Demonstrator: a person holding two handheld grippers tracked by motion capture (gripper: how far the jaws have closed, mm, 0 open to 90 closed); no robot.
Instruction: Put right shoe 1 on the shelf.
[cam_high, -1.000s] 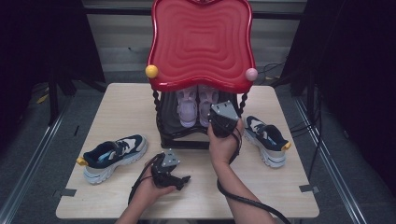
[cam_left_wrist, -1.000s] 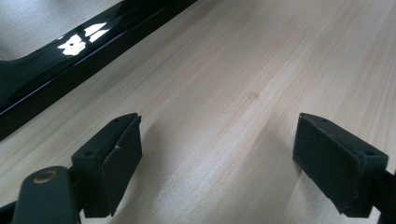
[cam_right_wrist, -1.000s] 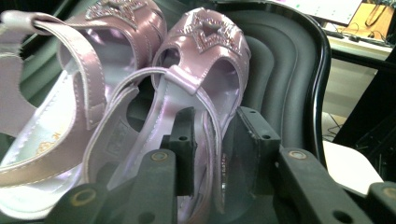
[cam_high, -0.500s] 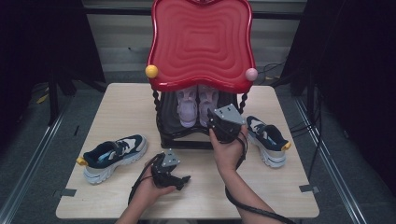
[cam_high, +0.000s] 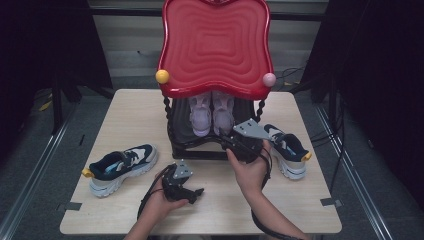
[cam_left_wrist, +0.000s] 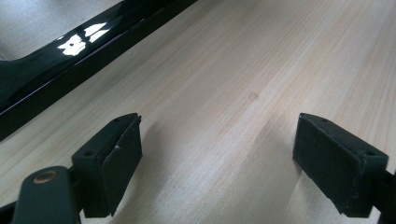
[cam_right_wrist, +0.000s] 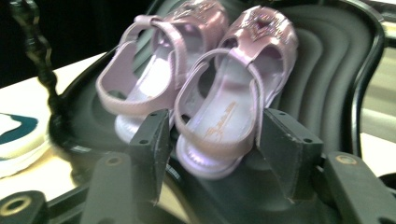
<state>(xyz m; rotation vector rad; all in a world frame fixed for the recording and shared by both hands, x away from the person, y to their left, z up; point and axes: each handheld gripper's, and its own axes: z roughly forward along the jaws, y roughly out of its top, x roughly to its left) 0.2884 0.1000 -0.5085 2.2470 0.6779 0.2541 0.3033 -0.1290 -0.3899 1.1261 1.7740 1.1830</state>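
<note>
Two pink sandals (cam_right_wrist: 205, 93) on the black shelf (cam_right_wrist: 322, 65) at twelve o'clock, right gripper (cam_right_wrist: 212, 140) jaws just opening, straddling one heel (untouched), left gripper (cam_left_wrist: 219, 158) wide open, empty, over the table (cam_left_wrist: 243, 70).

Overhead light falls bright on the table (cam_high: 125, 110) before you, while everything around the table sinks into near-black. Beside the table's wood, your left gripper view catches white glare on the rack's glossy black rail (cam_left_wrist: 79, 42). Your right gripper view shows the pink sandals (cam_right_wrist: 201, 88) soft with blur.
</note>
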